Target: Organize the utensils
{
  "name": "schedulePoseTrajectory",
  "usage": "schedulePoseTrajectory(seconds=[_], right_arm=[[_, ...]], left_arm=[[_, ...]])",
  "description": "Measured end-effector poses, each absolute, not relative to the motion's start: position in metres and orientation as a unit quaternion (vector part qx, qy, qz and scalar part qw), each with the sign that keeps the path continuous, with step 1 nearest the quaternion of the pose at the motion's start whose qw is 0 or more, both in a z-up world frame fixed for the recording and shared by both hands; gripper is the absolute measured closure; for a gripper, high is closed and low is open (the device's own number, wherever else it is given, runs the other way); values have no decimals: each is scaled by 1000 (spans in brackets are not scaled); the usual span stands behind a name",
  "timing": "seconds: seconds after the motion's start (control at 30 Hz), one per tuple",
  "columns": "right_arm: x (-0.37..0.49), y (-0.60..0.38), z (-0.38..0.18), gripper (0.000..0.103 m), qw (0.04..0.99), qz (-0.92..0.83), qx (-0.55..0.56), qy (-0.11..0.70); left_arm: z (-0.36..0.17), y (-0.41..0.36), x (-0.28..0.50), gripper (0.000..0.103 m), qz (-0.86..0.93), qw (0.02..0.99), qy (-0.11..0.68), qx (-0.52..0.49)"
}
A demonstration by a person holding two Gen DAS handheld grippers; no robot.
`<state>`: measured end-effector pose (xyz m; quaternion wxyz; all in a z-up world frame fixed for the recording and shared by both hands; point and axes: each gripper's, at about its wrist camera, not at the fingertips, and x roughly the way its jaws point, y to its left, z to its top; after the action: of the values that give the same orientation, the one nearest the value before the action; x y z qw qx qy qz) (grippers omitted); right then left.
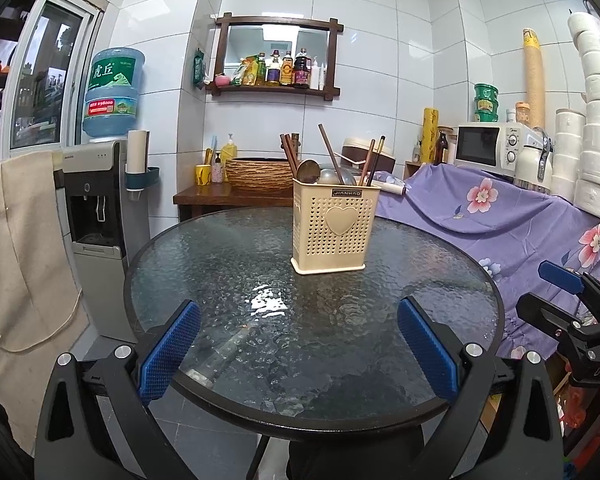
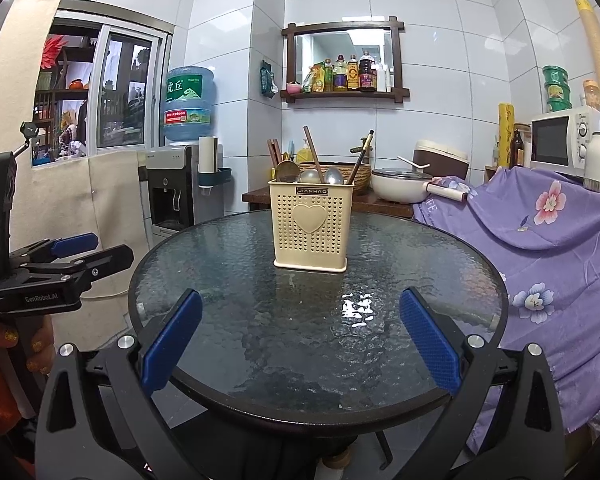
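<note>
Counter: a round glass-topped counter (image 1: 228,264) with a dark rim is seen at the centre of both views; a bright glare patch lies on the glass near the middle.
Utensil holder: a cream perforated utensil holder (image 1: 332,228) with a heart on its front is stood upright on the counter, in the upper middle of both frames, toward the far side of the glass.
Contents: wooden chopsticks (image 1: 330,152) and metal spoons (image 1: 307,171) are held in the utensil holder, handles and bowls sticking up above its rim; the chopsticks are tilted at differing angles.
Left hand-held gripper: the left hand-held gripper (image 1: 298,340) is shown at the bottom of the left wrist view, its blue pads spread wide apart with nothing between them, over the near edge of the counter.
Right hand-held gripper: the right hand-held gripper (image 2: 300,336) is shown at the bottom of the right wrist view, likewise spread wide and empty, over the near rim.
Surroundings: a water dispenser (image 1: 100,208) is seen at the left of the frame, a microwave (image 1: 488,148) at the right, a purple floral cloth (image 1: 500,216) beside the counter at the right.
</note>
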<state>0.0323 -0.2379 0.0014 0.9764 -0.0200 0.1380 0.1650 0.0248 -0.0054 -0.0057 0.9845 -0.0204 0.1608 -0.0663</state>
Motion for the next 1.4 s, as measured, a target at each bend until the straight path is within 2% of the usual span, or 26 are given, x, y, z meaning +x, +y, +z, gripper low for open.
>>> schedulePoseTrajectory(seconds=[1.4], right_arm=[[35, -234, -4, 6, 975, 168, -19, 147]], left_arm=[[-13, -8, 28, 6, -66, 982, 177, -17]])
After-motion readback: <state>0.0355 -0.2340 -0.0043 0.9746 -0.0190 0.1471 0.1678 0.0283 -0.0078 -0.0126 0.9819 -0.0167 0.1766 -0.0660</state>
